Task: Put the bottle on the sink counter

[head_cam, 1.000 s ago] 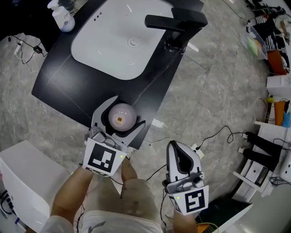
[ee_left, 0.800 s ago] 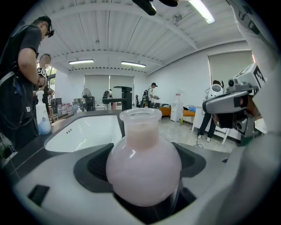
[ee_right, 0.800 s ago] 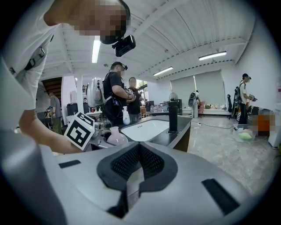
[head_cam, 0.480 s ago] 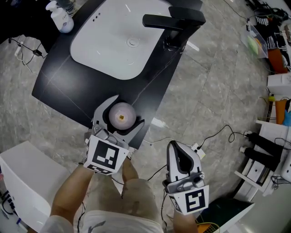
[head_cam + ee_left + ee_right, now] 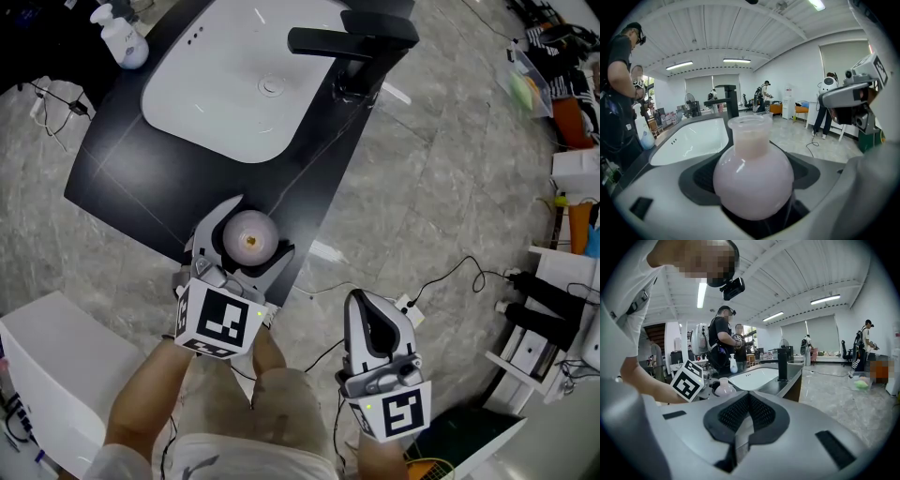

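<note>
A round pink bottle [image 5: 248, 235] with a short neck sits between the jaws of my left gripper [image 5: 251, 231], which is shut on it. It hangs at the near corner of the black sink counter [image 5: 131, 178]; whether its base touches the top I cannot tell. In the left gripper view the bottle [image 5: 753, 171] stands upright, with the white basin [image 5: 691, 140] behind it. My right gripper [image 5: 367, 309] is shut and empty, held over the stone floor to the right of the counter. The right gripper view also shows the bottle [image 5: 723, 388].
A white basin [image 5: 234, 84] fills the counter's middle, with a black faucet [image 5: 352, 42] at its far right. A white pump dispenser [image 5: 122, 39] stands at the far left corner. A white box [image 5: 56, 366] is at the near left. Cables and shelves [image 5: 553, 309] lie to the right.
The left gripper with the bottle has barely shifted over the counter's corner. The right gripper has stayed where it was.
</note>
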`<state>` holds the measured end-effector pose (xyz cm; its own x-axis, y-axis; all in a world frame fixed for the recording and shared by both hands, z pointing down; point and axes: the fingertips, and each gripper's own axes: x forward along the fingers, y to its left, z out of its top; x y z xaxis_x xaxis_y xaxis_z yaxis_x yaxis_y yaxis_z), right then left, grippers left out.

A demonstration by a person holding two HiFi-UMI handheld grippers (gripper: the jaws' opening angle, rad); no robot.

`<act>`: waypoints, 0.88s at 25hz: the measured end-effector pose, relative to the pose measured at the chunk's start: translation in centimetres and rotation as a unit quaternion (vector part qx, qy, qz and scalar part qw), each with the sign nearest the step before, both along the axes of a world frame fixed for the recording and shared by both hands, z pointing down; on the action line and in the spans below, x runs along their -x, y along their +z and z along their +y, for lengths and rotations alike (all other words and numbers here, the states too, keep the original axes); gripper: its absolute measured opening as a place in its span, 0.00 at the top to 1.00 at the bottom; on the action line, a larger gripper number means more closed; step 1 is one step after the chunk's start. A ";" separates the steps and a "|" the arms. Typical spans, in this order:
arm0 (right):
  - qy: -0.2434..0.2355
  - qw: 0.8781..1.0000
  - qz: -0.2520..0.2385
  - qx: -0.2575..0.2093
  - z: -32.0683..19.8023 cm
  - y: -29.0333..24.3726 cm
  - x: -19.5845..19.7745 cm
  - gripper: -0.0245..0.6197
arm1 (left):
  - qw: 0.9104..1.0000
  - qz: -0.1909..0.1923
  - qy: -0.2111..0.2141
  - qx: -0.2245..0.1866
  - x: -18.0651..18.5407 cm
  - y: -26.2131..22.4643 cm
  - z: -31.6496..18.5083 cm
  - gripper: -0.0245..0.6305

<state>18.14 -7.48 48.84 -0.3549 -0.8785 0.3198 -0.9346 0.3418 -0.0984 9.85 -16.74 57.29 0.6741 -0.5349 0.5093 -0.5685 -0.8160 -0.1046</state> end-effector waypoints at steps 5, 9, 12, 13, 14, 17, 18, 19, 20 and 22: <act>0.001 1.000 0.001 0.000 0.1 0.1 -0.1 0.95 | 1.000 -0.027 0.011 -0.007 -0.2 0.6 0.3 0.34; 0.002 1.000 0.000 -0.001 0.2 0.0 -0.3 0.94 | 0.999 -0.033 0.014 -0.003 -0.3 0.8 0.3 0.34; 0.003 1.000 0.000 -0.001 0.2 0.1 -0.3 0.95 | 0.999 -0.041 0.017 0.008 -0.3 1.1 0.3 0.34; 0.004 1.000 0.000 -0.001 0.2 0.1 -0.3 0.95 | 0.999 -0.045 0.018 0.014 -0.3 1.3 0.3 0.34; 0.004 1.000 0.000 -0.001 0.2 0.0 -0.3 0.95 | 0.999 -0.047 0.019 0.019 -0.4 1.4 0.3 0.34; 0.004 1.000 -0.001 -0.002 0.2 0.0 -0.3 0.95 | 0.998 -0.050 0.020 0.023 -0.4 1.4 0.3 0.34; 0.004 1.000 -0.001 -0.002 0.2 -0.1 -0.4 0.95 | 0.998 -0.050 0.020 0.024 -0.4 1.4 0.4 0.34; 0.004 1.000 -0.001 -0.002 0.3 -0.1 -0.4 0.95 | 0.998 -0.051 0.020 0.027 -0.4 1.4 0.4 0.33; 0.005 1.000 -0.001 -0.002 0.3 -0.1 -0.4 0.95 | 0.998 -0.052 0.021 0.032 -0.4 1.5 0.4 0.33; 0.005 1.000 -0.001 -0.003 0.3 -0.2 -0.5 0.95 | 0.997 -0.055 0.022 0.042 -0.5 1.6 0.3 0.33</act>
<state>18.59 -7.22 48.69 -0.3465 -0.8837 0.3145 -0.9379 0.3328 -0.0982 10.31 -16.41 58.91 0.6338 -0.4589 0.6227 -0.5214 -0.8481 -0.0943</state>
